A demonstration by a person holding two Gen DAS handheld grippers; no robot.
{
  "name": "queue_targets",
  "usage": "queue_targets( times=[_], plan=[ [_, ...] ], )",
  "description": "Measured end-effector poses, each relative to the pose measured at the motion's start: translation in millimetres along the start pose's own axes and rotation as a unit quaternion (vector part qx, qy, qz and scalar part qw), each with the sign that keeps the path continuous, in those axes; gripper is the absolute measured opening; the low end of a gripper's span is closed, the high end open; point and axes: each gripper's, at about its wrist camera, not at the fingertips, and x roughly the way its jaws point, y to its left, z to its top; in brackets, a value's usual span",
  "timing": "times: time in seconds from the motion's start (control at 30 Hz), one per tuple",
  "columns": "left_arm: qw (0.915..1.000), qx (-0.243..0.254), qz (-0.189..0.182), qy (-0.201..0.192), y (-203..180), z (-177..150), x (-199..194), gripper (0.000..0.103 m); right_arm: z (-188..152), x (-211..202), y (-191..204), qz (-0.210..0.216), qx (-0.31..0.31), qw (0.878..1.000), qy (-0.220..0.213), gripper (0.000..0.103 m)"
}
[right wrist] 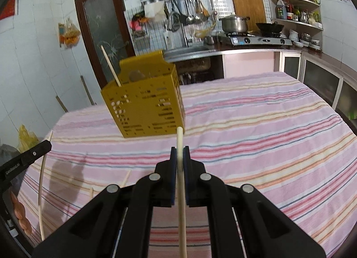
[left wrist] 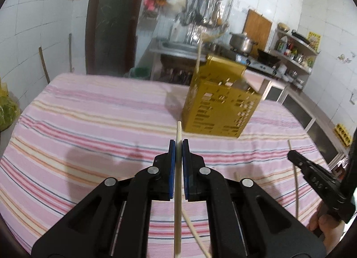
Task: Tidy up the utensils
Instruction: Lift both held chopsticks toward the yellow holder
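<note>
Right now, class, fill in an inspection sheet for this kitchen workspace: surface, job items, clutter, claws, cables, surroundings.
Surface: table under a pink striped cloth.
Job's things: gold perforated utensil holder standing on the cloth, one chopstick sticking out of its top.
Clutter: a loose chopstick lying on the cloth below the left claw.
Grippers: left claw shut on a chopstick; right claw shut on another chopstick.
Cables: nothing seen.
Surroundings: steel pot and wok on a gas stove, hanging ladles, corner shelves, brown door.
</note>
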Motion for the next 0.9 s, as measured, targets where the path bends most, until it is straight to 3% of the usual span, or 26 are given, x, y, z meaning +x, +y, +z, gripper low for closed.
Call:
queue_targets(
  times=[0.33,0.9],
  plan=[
    [0.9958,0.029,0.006,-0.086,-16,5,-41,0.004,10,-31,4,0.012,-0.007,0.997,-0.07,0.006],
    [0.9917,0.039,0.017,-0.121,-16,-9,-54,0.005,1,-65,33,-0.007,-0.059,0.989,-0.133,0.006]
  ],
)
